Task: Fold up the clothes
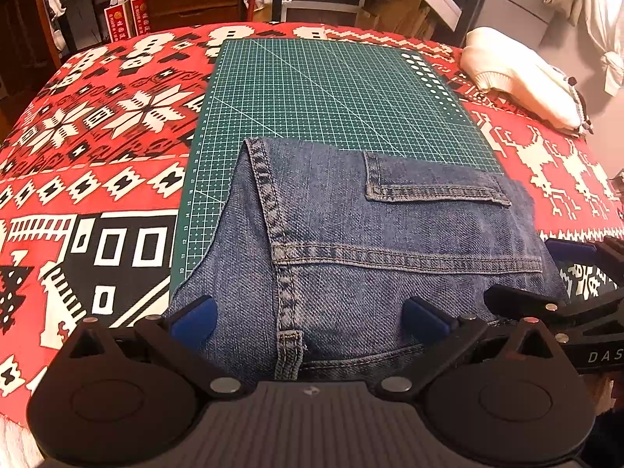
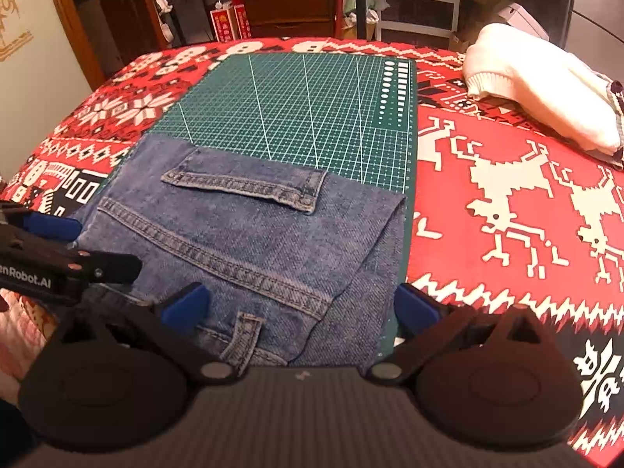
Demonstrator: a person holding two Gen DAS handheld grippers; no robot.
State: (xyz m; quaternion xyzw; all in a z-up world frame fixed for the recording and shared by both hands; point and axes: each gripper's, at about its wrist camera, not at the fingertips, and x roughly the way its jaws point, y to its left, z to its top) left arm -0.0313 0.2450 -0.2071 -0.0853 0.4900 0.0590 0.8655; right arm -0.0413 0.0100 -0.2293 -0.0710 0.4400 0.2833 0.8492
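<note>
A pair of blue denim jeans (image 1: 351, 234) lies folded into a compact block on the near half of a green cutting mat (image 1: 331, 89). It also shows in the right wrist view (image 2: 253, 234). My left gripper (image 1: 308, 318) is open, its blue pads spread above the near edge of the jeans, holding nothing. My right gripper (image 2: 298, 306) is open over the near right part of the jeans, holding nothing. The right gripper shows at the right of the left wrist view (image 1: 561, 300), and the left gripper at the left of the right wrist view (image 2: 70, 249).
The mat (image 2: 304, 109) lies on a red, white and black patterned cloth (image 1: 97, 136) covering the table. A folded cream sweater (image 1: 518, 82) lies at the far right, also in the right wrist view (image 2: 538, 89). Shelves, drawers and boxes stand behind the table.
</note>
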